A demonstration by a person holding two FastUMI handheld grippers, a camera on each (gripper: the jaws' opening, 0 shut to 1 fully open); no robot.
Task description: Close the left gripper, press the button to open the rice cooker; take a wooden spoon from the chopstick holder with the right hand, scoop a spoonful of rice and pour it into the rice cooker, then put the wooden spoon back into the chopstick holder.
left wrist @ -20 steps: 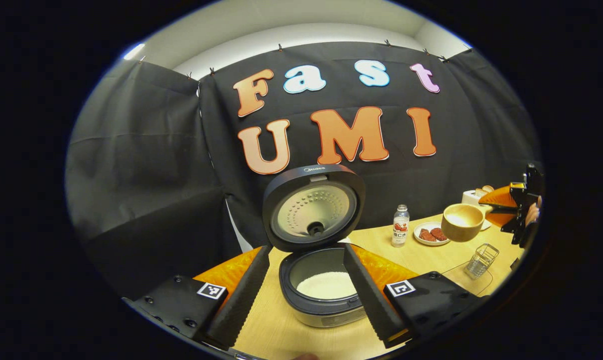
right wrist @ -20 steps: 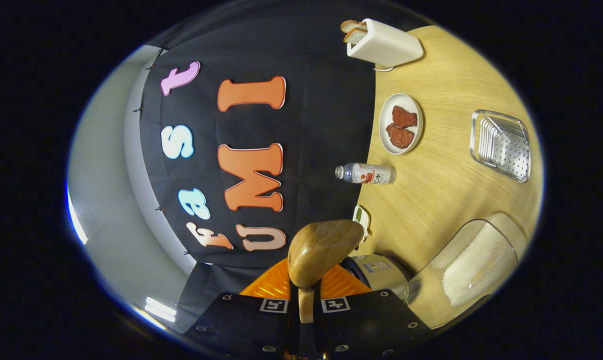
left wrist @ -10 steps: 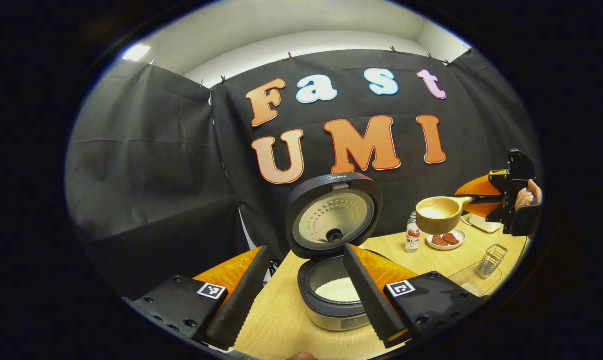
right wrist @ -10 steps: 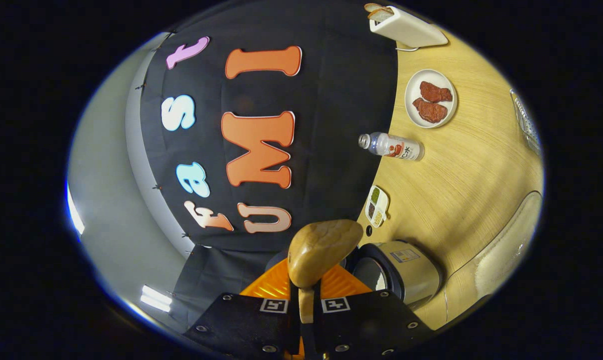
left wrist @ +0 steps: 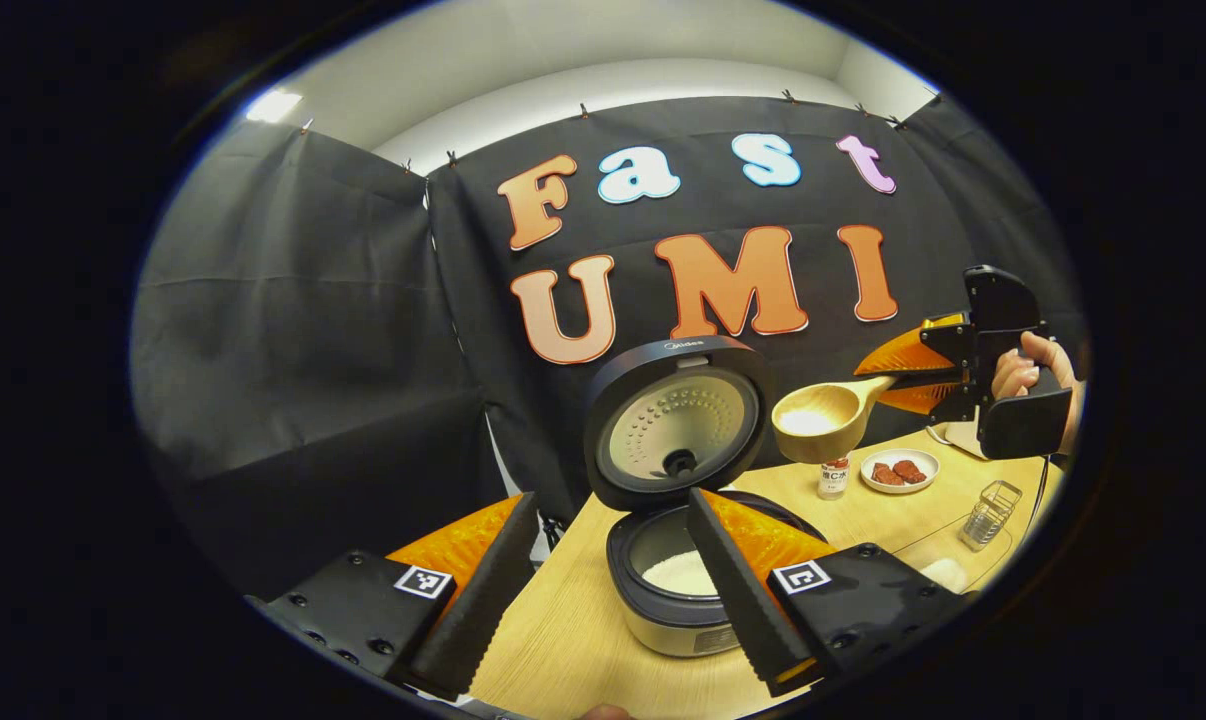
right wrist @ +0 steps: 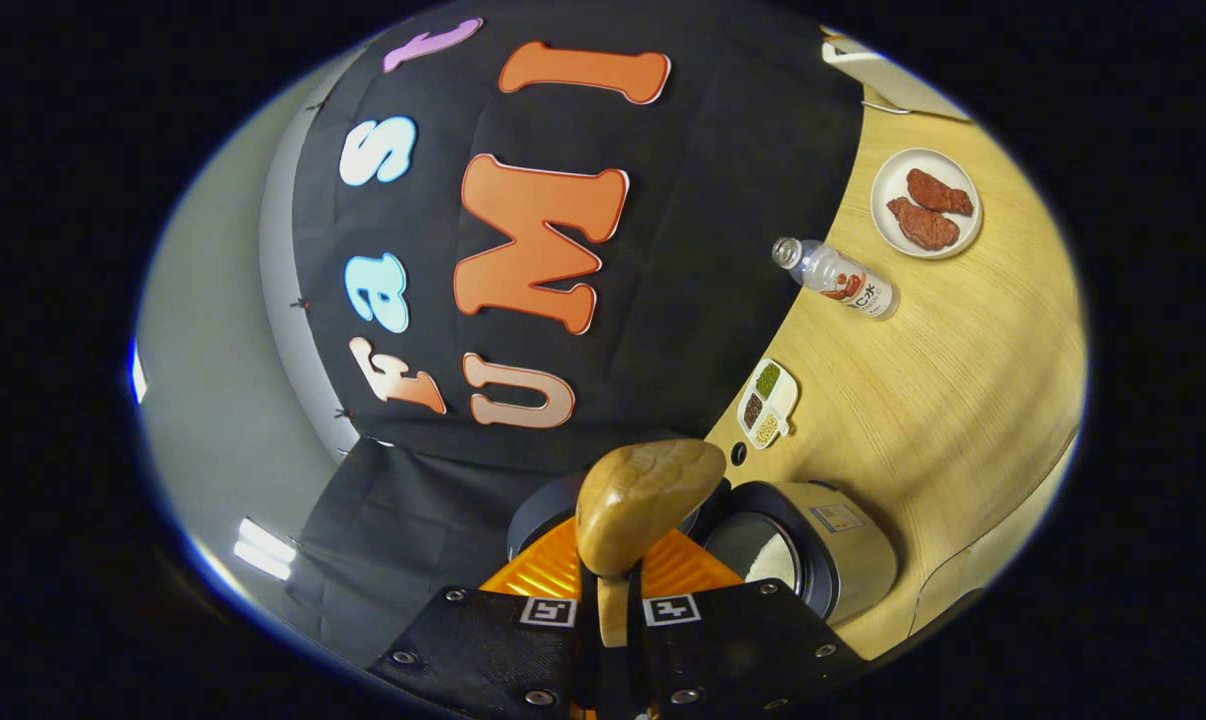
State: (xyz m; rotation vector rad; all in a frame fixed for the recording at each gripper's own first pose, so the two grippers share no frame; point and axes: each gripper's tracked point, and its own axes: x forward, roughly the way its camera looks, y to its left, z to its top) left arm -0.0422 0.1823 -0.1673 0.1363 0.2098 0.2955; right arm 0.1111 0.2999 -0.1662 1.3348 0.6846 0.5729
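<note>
In the left gripper view, the left claw [left wrist: 603,590] stands wide open at the near edge and holds nothing; its two black fingers [left wrist: 478,590] spread apart with bare counter [left wrist: 563,640] between them. Beyond the right finger sits the rice cooker [left wrist: 678,590], its lid [left wrist: 675,422] raised upright toward the far wall. The inner pot contains white rice [left wrist: 679,572]. Open air separates the lid from the items on the right.

Just right of the lid, the wooden spoon [left wrist: 823,420] hangs in the air above the counter, bowl upward, with a little rice in it. Its handle runs right into the right claw [left wrist: 928,372], which a hand [left wrist: 1033,365] holds. Under the spoon bowl stands a small bottle [left wrist: 833,478]. Further right lie a plate [left wrist: 901,470] of two red pieces and the wire chopstick holder [left wrist: 990,500], near the counter's right edge.

In the right gripper view, the right claw [right wrist: 611,620] is closed on the spoon handle; the underside of the spoon bowl [right wrist: 645,500] fills the space just ahead. The cooker [right wrist: 813,555] lies immediately right of the bowl, rice visible inside. Beyond it, a divided dish [right wrist: 767,402] of grains, the bottle [right wrist: 838,280] and the plate [right wrist: 925,205] sit well apart on open counter [right wrist: 943,400].
</note>
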